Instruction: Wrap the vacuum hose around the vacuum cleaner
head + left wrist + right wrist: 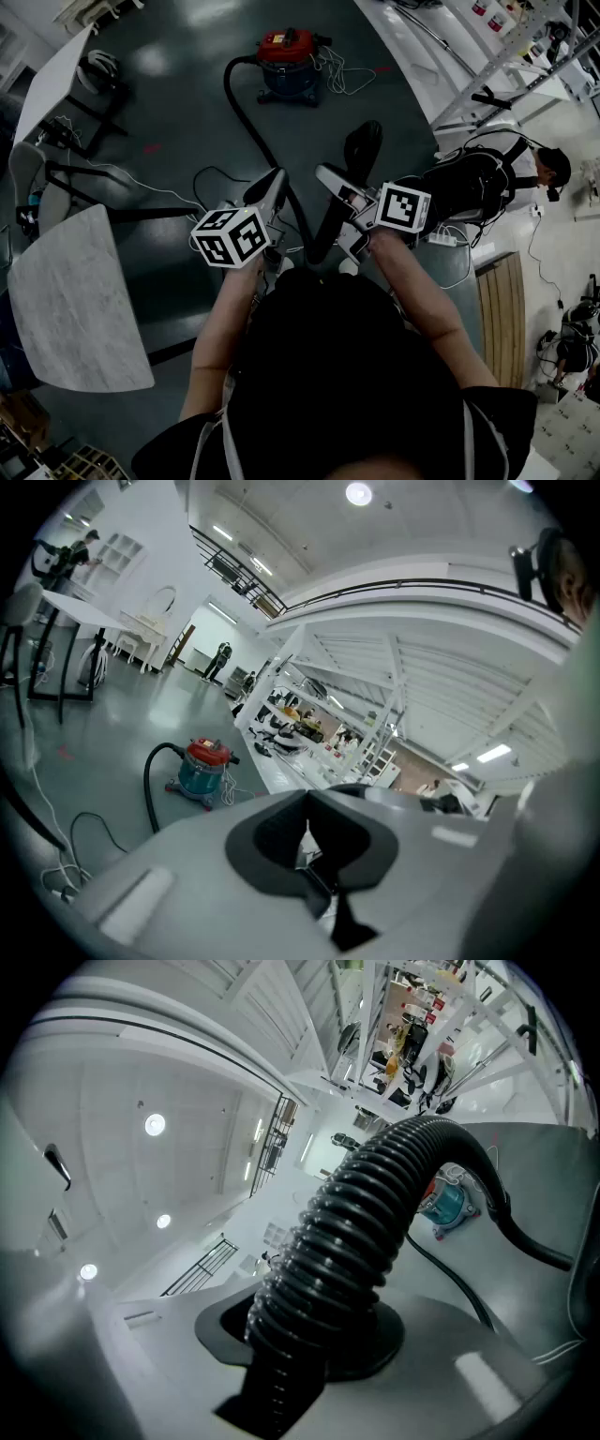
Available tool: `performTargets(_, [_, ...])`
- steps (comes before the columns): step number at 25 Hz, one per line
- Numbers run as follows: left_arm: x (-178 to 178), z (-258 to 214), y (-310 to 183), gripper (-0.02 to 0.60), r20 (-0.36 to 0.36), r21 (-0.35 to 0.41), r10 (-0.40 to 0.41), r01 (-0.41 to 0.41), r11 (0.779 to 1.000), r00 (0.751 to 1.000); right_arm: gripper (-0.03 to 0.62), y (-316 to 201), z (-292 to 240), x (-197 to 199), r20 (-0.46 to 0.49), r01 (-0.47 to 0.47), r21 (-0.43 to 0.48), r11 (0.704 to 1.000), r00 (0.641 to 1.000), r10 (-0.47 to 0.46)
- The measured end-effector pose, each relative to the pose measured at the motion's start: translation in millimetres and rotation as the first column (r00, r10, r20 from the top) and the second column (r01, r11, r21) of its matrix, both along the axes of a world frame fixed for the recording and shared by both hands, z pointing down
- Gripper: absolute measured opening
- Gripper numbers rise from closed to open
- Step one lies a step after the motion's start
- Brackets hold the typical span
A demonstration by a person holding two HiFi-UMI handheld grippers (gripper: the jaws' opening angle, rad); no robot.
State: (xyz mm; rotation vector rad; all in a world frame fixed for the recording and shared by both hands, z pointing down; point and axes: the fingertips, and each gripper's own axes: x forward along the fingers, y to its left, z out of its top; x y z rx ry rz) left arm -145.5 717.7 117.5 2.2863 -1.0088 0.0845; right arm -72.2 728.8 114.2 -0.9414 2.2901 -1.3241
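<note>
Right gripper (339, 214) is clamping the ribbed black vacuum hose (366, 1222), left gripper (272, 192) is riding just beside it, closed and empty, and the hose is trailing forward from the right-hand jaws to the red-lidded vacuum cleaner (289, 61), well apart ahead.

Materials and finishes on view

The black ribbed plastic hose (366, 1232) is catching small highlights along its ridges, semi-gloss; the red-lidded teal plastic vacuum cleaner (288, 64) is looking smooth; the dark grey polished floor (187, 122) is reflecting ceiling lights; the pale marbled tabletop (70, 300) is appearing matt; the light wooden slatted board (497, 300) is showing bare, unpainted slats.
</note>
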Motion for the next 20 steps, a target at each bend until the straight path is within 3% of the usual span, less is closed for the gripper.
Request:
performTargets(6, [-4, 2, 1, 0.009, 0.001, -0.001, 0.002, -0.002, 1.000, 1.000, 0.138, -1, 4, -7, 0.006, 0.017, -0.013, 1.000, 1.000, -0.016])
performTargets(10, [-5, 7, 1, 0.009, -0.001, -0.013, 0.001, -0.001, 1.000, 1.000, 0.138, -1, 13, -8, 0.065, 0.005, -0.070, 0.998, 0.998, 0.000])
performTargets(14, [-8, 10, -1, 0.009, -0.017, -0.024, 0.007, -0.007, 1.000, 1.000, 0.138, -6, 12, -9, 0.027, 0.014, -0.036, 0.999, 1.000, -0.013])
performTargets(20, [-10, 14, 1, 0.009, -0.008, -0.017, 0.057, -0.057, 0.998, 0.998, 0.138, -12, 18, -18, 0.017, 0.024, -0.052, 0.998, 1.000, -0.023])
